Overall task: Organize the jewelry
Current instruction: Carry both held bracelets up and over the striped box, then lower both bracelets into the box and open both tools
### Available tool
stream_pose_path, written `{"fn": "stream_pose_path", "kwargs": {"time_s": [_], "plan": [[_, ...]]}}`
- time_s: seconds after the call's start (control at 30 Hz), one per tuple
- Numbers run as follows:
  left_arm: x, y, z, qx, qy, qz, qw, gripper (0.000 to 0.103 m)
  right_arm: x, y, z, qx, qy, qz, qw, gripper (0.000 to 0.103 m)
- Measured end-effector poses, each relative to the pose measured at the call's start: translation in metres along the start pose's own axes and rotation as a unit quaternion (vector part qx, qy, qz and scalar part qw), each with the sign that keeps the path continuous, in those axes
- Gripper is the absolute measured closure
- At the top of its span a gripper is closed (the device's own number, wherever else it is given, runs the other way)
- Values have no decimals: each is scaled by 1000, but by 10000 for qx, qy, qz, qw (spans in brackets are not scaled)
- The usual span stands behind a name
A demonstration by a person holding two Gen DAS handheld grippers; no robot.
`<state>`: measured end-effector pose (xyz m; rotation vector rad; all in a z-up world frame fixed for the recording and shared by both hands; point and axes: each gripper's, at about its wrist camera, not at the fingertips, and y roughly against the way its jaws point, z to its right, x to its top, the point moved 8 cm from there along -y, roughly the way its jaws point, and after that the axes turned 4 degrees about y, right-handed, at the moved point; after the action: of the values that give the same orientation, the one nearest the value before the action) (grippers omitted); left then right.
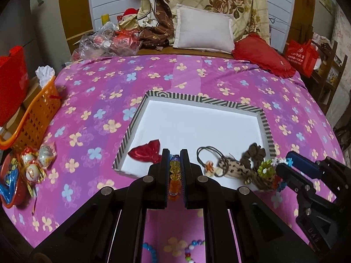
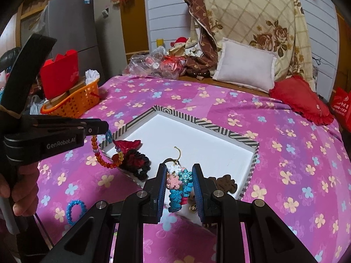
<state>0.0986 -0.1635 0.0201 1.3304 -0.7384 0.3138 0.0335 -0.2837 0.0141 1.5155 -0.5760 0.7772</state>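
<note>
Now the left tool (image 1: 174, 164) is clamped on an amber bead bracelet (image 2: 103, 160), which dangles over the near-left corner of the striped box (image 1: 267, 127) on the bed (image 1: 92, 109). Beside it, the right tool (image 2: 178, 175) pinches a snowflake bracelet (image 2: 181, 186) above the box's near edge.

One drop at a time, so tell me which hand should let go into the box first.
Right, probably. The right gripper holds its snowflake bracelet over the box's near rim; the left gripper's bead bracelet hangs outside the corner.
</note>
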Motion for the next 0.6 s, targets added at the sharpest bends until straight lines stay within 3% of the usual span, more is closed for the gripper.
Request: {"fn": "stream_pose_path", "kwargs": {"time_s": [0.3,0.6], "plan": [[16,-36,11,-77,90,-160,9998,95,7,-42,11,248,-350,-166,9989,81],[8,-79,11,-50,214,-463,9987,95,-7,-88,16,458,-722,-420,9955,81]]}}
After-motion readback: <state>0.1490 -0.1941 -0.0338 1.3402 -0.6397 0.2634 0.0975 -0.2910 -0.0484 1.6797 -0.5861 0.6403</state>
